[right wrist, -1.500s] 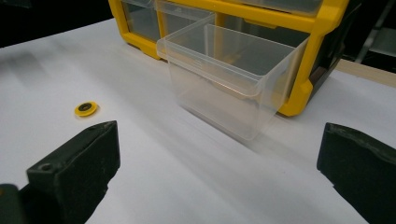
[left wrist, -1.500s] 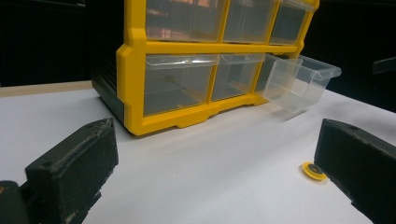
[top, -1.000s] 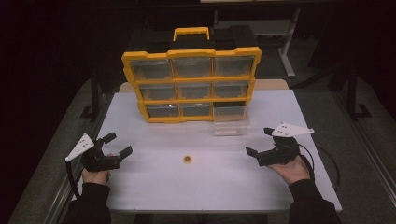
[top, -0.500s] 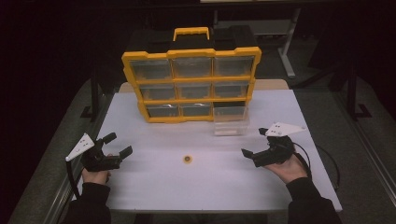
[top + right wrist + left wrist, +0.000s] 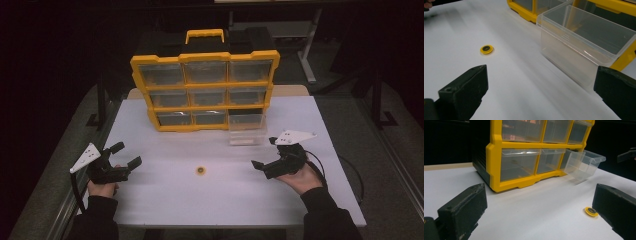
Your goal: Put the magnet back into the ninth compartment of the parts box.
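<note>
A small yellow disc (image 5: 201, 171) with a dark centre lies flat in the middle of the white table (image 5: 165, 200). Behind it stands a yellow organizer (image 5: 205, 92) of clear drawers. Its bottom-right drawer (image 5: 246, 131), clear and empty, sits pulled out onto the table. My left gripper (image 5: 126, 154) rests at the left of the table, open and holding nothing, with the disc (image 5: 591, 211) by its right jaw. My right gripper (image 5: 264, 152) is open to the right of the disc (image 5: 486, 49), just in front of the drawer (image 5: 584, 42).
The organizer (image 5: 524, 157) has a yellow carry handle (image 5: 205, 35) on top and takes up the back middle of the table. Dark floor and table frames surround it. A cable (image 5: 345, 170) trails from the right gripper toward the table's right edge.
My right gripper has shifted left and slightly forward, closer to the disc. The left gripper and the disc have stayed put.
</note>
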`<state>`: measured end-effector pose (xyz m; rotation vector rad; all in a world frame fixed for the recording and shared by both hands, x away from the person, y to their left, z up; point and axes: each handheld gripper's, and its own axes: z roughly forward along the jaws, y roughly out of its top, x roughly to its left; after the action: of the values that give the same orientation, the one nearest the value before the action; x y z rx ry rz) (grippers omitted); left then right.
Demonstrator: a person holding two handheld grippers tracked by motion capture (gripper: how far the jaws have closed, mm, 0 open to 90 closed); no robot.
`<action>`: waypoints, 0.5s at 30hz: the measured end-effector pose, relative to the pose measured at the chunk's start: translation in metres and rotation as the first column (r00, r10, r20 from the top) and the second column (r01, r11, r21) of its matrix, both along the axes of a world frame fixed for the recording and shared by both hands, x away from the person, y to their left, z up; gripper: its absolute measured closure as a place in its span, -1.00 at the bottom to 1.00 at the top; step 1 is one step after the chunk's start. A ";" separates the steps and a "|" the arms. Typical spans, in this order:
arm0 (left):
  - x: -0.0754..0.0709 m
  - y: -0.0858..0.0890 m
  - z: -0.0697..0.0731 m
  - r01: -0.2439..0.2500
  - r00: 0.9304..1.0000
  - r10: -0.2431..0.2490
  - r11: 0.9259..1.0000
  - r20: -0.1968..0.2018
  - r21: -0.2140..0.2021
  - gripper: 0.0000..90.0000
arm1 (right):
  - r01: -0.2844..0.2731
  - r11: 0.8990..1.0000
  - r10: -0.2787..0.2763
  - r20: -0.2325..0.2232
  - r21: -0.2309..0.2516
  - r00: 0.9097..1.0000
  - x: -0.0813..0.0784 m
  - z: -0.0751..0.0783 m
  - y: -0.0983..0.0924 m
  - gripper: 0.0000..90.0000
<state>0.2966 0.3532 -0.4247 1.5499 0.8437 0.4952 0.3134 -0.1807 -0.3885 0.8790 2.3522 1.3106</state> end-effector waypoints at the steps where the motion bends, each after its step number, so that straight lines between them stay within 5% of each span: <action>1: 0.000 0.000 0.000 0.000 1.000 0.000 1.000 -0.001 -0.002 -1.00 | -0.004 1.000 0.004 0.000 -0.002 1.000 0.000 0.000 0.001 -1.00; 15: 0.000 -0.001 0.000 0.002 1.000 -0.002 1.000 0.001 0.002 -1.00 | -0.048 0.998 0.048 -0.017 -0.026 0.999 0.003 0.003 0.021 -1.00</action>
<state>0.2965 0.3525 -0.4248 1.5522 0.8410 0.4962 0.3168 -0.1601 -0.3850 0.8338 2.4120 1.2925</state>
